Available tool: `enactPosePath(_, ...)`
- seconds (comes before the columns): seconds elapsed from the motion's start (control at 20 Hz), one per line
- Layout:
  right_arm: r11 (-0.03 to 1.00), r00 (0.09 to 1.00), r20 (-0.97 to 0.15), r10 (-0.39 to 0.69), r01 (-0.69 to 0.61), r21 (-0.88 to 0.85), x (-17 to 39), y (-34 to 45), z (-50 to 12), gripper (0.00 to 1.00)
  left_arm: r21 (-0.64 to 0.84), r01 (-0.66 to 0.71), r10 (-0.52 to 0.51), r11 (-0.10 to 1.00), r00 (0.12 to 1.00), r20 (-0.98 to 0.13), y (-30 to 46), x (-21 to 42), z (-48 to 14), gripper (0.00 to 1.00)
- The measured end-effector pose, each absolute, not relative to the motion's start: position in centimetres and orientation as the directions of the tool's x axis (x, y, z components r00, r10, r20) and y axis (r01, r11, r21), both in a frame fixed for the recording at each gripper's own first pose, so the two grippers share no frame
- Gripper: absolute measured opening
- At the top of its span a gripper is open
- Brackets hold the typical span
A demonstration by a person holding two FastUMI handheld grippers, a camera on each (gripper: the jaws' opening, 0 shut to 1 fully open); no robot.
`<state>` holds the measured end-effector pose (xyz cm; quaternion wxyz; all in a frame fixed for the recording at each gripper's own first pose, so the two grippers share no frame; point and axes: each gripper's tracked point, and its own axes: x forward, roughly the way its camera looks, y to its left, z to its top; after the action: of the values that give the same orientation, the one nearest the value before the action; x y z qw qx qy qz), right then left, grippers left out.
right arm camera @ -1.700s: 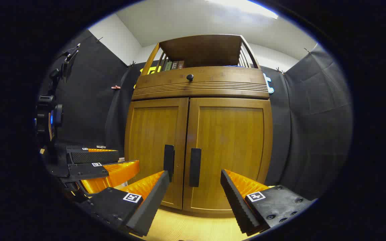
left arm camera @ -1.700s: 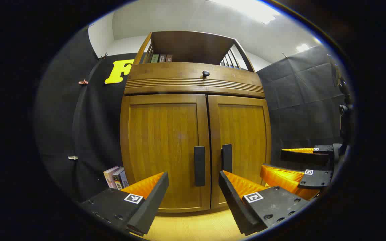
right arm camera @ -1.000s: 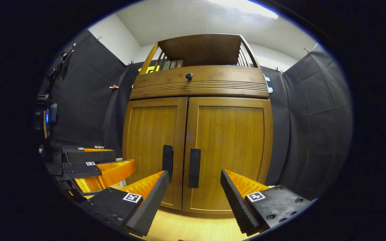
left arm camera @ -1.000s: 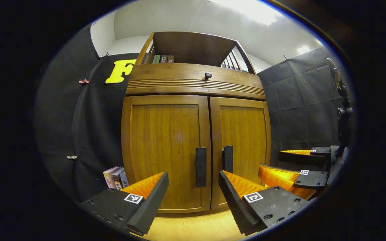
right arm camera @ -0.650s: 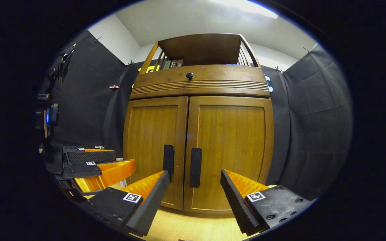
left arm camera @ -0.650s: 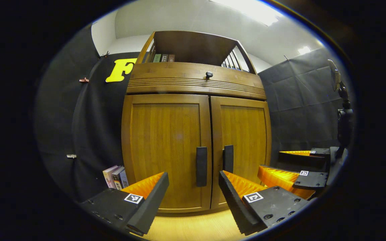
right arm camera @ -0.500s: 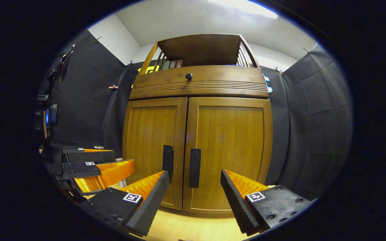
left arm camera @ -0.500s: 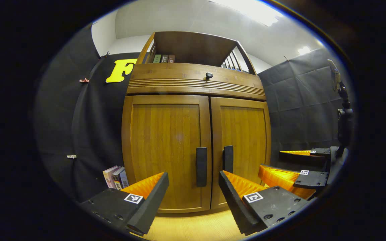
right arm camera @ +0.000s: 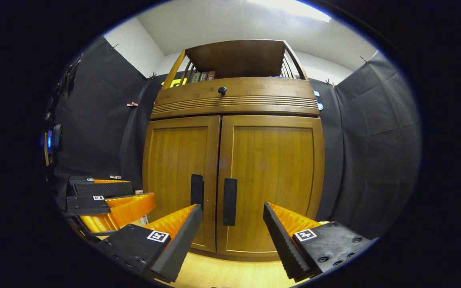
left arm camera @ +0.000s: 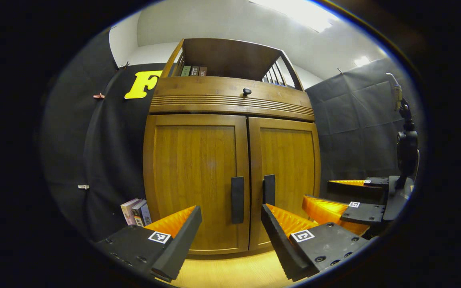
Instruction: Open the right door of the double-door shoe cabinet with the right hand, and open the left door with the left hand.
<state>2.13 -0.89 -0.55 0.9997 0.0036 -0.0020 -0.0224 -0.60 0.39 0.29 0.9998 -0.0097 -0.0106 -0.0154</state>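
A wooden shoe cabinet [left arm camera: 230, 100] [right arm camera: 234, 100] stands ahead with both doors closed. The left door [left arm camera: 194, 176] [right arm camera: 174, 176] has a dark vertical handle [left arm camera: 237, 199] [right arm camera: 196, 191]. The right door [left arm camera: 290, 172] [right arm camera: 272, 180] has its own dark handle [left arm camera: 269, 190] [right arm camera: 229, 201]. My left gripper [left arm camera: 230, 222] is open, a short way in front of the left door's handle, touching nothing. My right gripper [right arm camera: 232, 224] is open, in front of the right door's handle and apart from it. The right gripper [left arm camera: 346, 200] also appears at the right of the left gripper view, and the left gripper [right arm camera: 106, 200] at the left of the right gripper view.
A drawer with a round black knob [left arm camera: 246, 91] [right arm camera: 222, 90] sits above the doors, and an open shelf with books [left arm camera: 192, 71] tops the cabinet. Several books [left arm camera: 135, 211] stand on the light wood floor [left arm camera: 230, 272] left of the cabinet. Black cloth walls close in both sides.
Both grippers have drifted only slightly before the closed doors, and the handles sit a little further left in each view. Both stay open, holding nothing.
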Motion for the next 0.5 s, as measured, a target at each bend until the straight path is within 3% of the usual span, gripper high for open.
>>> enactPosePath(0.5, 0.999, 0.999, -0.004, -0.040, 0.040, 0.012, 6.1, 0.4, -2.1, 0.97, -0.020, 0.048, -0.047, 0.999, 0.998, 0.029, 1.1, -0.6, 0.3, 0.93)
